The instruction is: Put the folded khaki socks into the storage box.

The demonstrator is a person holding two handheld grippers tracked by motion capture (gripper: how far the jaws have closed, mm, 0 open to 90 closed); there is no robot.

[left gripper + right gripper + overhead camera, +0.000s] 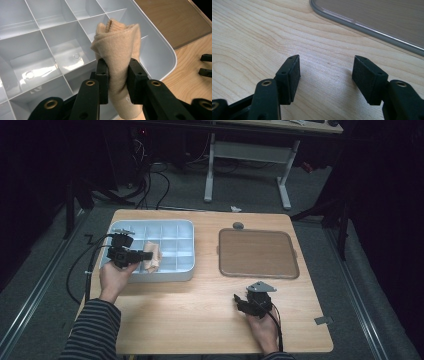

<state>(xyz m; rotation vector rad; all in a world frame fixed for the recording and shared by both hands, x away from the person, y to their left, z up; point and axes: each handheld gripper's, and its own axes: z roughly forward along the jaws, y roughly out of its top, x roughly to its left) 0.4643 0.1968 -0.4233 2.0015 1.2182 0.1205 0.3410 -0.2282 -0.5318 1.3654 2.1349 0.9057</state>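
Observation:
A rolled beige sock [117,50] is pinched between the black jaws of my left gripper [117,75], which is shut on it. It hangs over the near right compartments of a pale blue divided organizer tray [160,45]. In the high view the left gripper [144,255] and the sock [152,256] sit over the tray [185,227] at the left of the table. My right gripper [239,299] rests low over the bare wood at the near right. Its jaws stand open with nothing between them [325,75].
A brown flat lid or tray [257,252] with a clear rim [362,26] lies at the right half of the wooden table [200,310]. A small grey object [238,225] sits behind it. A grey tag [323,320] lies near the right front edge. Desk legs and cables stand beyond the table.

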